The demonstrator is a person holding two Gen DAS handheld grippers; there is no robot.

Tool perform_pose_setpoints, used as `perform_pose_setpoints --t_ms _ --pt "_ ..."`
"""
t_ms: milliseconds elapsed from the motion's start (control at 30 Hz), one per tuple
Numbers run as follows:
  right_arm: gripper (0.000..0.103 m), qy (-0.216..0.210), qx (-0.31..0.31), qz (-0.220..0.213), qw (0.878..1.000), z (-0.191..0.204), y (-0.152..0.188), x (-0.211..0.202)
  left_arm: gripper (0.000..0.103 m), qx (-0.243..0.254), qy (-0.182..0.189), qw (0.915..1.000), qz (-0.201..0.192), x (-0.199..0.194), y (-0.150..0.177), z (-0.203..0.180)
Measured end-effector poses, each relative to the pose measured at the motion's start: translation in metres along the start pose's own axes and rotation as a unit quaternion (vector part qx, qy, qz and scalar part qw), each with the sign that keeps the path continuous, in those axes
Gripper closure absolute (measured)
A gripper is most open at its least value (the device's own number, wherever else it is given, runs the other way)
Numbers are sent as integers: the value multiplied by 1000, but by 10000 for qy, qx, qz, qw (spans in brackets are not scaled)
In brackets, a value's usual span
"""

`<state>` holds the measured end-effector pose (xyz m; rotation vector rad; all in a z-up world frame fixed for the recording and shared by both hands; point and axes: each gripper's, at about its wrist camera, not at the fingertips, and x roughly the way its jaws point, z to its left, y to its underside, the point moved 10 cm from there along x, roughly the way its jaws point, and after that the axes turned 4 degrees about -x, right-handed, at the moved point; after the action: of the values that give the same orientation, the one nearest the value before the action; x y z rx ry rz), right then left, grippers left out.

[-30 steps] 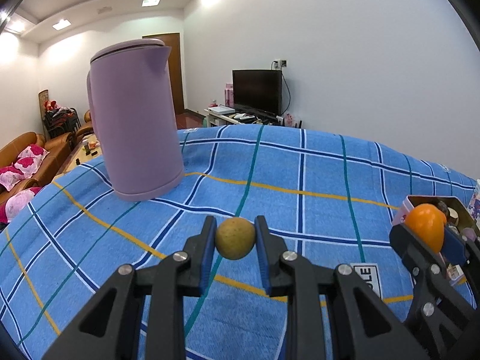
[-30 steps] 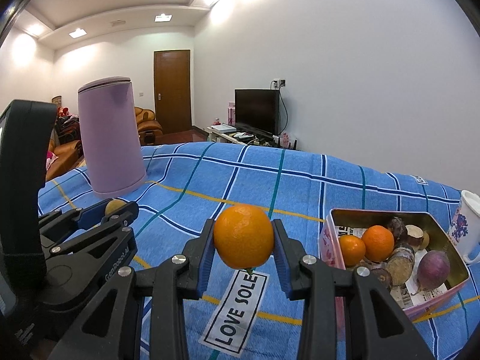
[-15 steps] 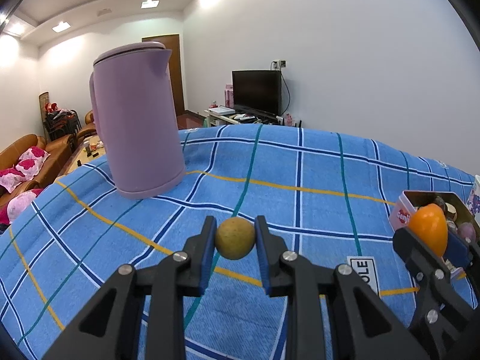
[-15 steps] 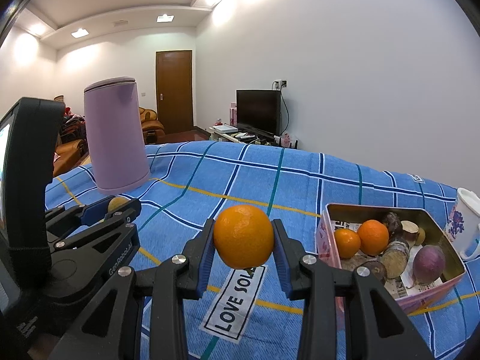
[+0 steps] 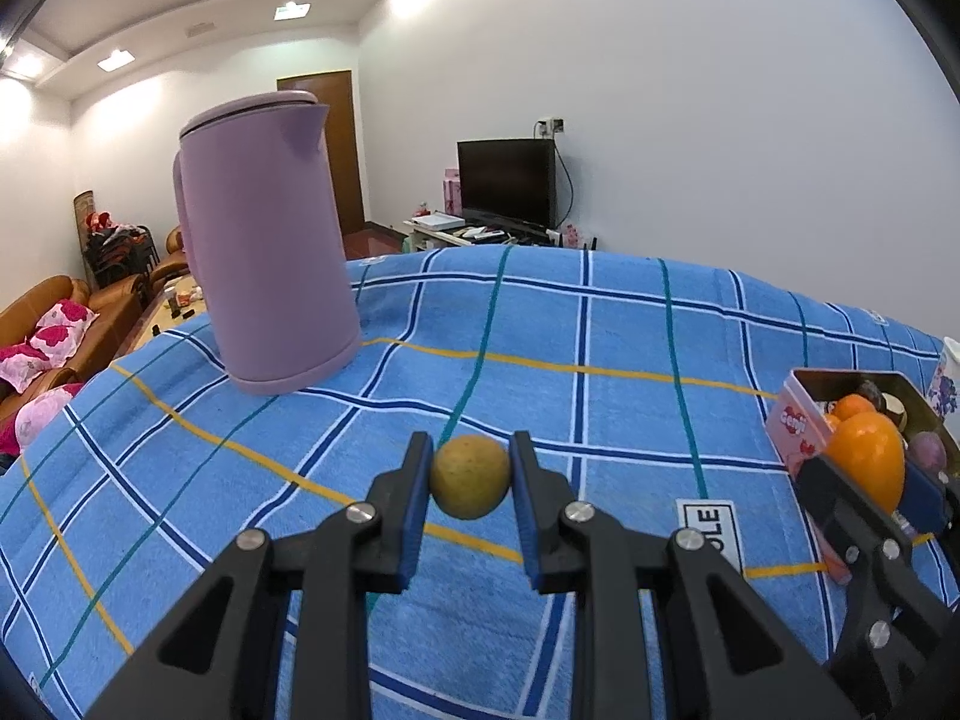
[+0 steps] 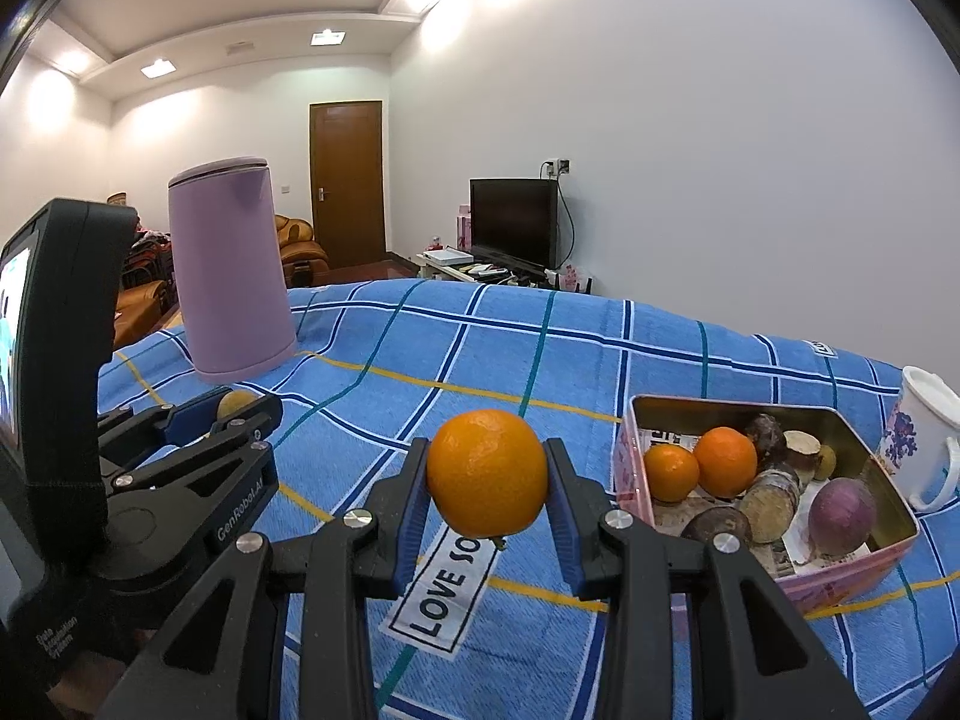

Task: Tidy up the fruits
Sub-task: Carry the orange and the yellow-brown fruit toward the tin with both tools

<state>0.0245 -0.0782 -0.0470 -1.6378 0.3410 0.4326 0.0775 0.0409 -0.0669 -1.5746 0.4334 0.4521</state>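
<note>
Left wrist view: left gripper (image 5: 471,483) clamped on small yellow-green fruit (image 5: 471,484); round, dull speckled skin, pinched between both blue pads, held off the cloth.
Left gripper build: black plastic linkage arms, silver rivets, flat blue pads; angled down toward the cloth.
Right wrist view: right gripper (image 6: 487,474) closed on orange (image 6: 487,473); round, glossy pebbled peel, wider than the pads, held clear above the cloth with a bit of stem at the bottom.
Right gripper pose: tilted downward, just left of the tin; same black arms and blue pads.
Gripper relation: side by side, left one seen at lower left of the right wrist view, apart from the right.
Tin (image 6: 645,420): rectangular metal box, pink printed outer wall, brassy inside, open top; sits on cloth at right.
Tin contents: two oranges (image 6: 726,461), purple round fruit (image 6: 842,515), brown rough chunks, paper lining.
Cloth (image 5: 630,348): blue woven towel texture, plaid stripes in white, navy, teal, yellow; sewn label "LOVE SOLE" (image 6: 444,591).
Kettle (image 5: 267,240): matte lilac, tapered cylinder, spout and lid, upright on far left of cloth.
Mug (image 6: 921,441): white glossy ceramic, purple print, just right of the tin.
</note>
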Motion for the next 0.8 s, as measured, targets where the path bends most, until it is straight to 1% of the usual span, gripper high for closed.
perform_pose_setpoints --t_ms 267,533,800 --pt "65 17 45 22 10000 -11 6 -10 75 85 37 10000 22 -4 3 -11" --pt "65 135 58 20 9999 -26 11 -20 75 200 64 9998 11 -8 6 -23" --pt "65 231 59 -2 9997 -39 14 -28 75 270 260 9993 45 -13 10 -43"
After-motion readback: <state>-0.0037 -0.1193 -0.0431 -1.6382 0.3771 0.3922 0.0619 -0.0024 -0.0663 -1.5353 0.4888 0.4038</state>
